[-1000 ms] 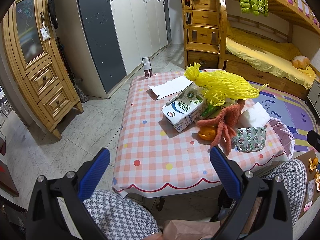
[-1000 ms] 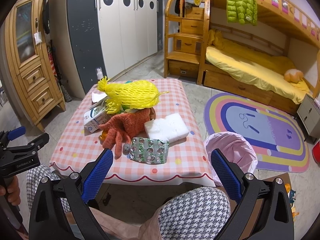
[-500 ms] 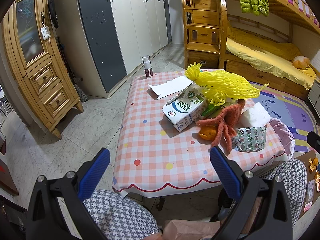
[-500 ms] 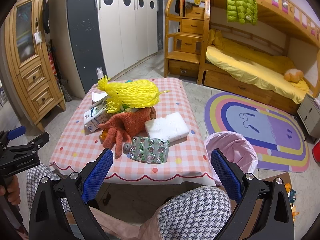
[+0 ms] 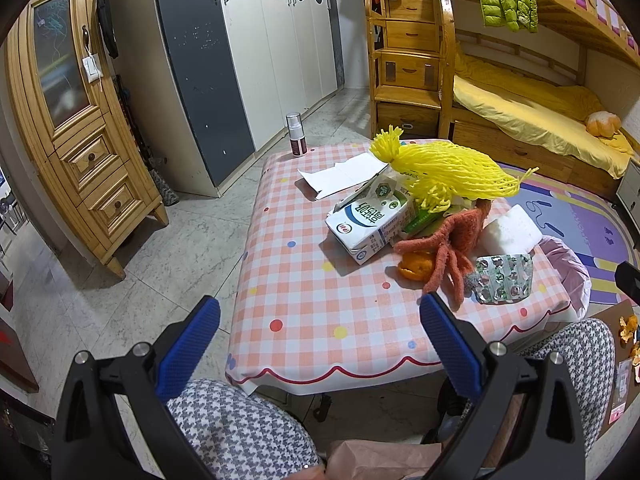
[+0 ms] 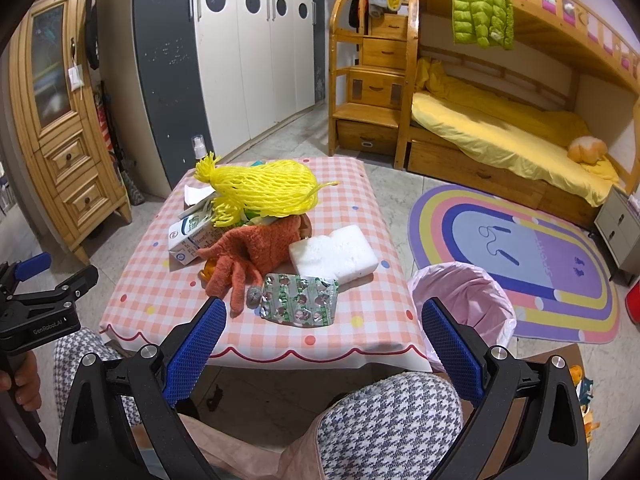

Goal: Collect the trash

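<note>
**Both grippers held wide open short of the trash-covered table**

The left gripper (image 5: 320, 344) is held above the person's lap, before the near edge of the checkered table (image 5: 304, 300). Its blue-padded fingers (image 5: 188, 348) are spread wide apart; nothing is gripped or touched by them. In the right wrist view the same gripper (image 6: 36, 280) is seen to the left of the table, apart from it.

The trash is heaped on the table's right half. At the far left corner of the table a small spray bottle (image 5: 295, 135) is standing upright, and a sheet of white paper (image 5: 344, 174) is laid flat just behind the heap. A milk carton (image 5: 370, 222) is lying on its side at the left of the heap. A yellow foam net (image 5: 444, 172) is draped over the carton's far end. An orange knit glove (image 5: 452, 240) is spread in front of the net, with a piece of orange peel (image 5: 414, 266) touching its near left side. A white foam block (image 6: 334, 254) rests on the table right of the glove, and a blister pack (image 6: 300, 300) lies flat nearest the table's front edge, touching the glove's fingertips.

The right gripper (image 6: 324, 348) is held in front of the table's near edge, its fingers (image 6: 452, 352) likewise spread fully and closed on nothing. A bin lined with a pink bag (image 6: 464, 304) stands on the floor just beside the table's right front corner.
</note>
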The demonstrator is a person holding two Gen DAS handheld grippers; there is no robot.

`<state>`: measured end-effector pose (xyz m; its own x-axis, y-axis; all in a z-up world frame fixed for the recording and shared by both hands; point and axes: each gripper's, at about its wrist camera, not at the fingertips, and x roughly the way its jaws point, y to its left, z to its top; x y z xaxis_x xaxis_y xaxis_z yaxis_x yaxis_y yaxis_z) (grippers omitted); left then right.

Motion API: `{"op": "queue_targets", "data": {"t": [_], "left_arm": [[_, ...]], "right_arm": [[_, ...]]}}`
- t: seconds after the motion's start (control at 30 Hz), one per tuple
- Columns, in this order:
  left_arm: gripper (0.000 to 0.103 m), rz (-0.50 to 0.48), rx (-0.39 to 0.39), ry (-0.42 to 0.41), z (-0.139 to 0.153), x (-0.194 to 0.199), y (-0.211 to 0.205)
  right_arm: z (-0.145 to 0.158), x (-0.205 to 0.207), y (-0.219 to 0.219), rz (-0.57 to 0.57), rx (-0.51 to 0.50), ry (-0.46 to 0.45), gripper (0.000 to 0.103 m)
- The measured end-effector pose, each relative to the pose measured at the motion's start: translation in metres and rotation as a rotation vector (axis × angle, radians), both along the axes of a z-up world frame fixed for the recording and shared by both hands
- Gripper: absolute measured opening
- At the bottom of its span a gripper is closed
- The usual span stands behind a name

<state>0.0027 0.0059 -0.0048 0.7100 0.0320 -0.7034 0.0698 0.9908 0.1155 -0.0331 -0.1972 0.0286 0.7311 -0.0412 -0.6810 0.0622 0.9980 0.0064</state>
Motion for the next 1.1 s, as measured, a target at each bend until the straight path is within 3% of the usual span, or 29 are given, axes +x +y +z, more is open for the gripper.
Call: {"op": "queue_targets", "data": {"t": [0.57, 0.87, 1.0, 1.1], "left_arm": [[0.097, 0.005, 0.008, 0.001, -0.004, 0.001, 0.003], [0.097, 0.008, 0.01, 0.035, -0.026, 0.014, 0.007], [0.097, -0.001, 0.003, 0.049, -0.037, 0.022, 0.005], [0.097, -0.013, 0.027, 0.055, -0.046, 0.028, 0.001]], "right_arm": [[-0.002, 0.002, -0.003, 0.0, -0.004, 0.005, 0.097], [-0.042, 0.019, -0.001, 0.045, -0.052, -0.017, 0.097], [-0.056, 0.034, -0.005, 0.081, 0.007, -0.029, 0.097], [-0.071, 0.046, -0.002, 0.097, -0.02, 0.018, 0.097]]}}
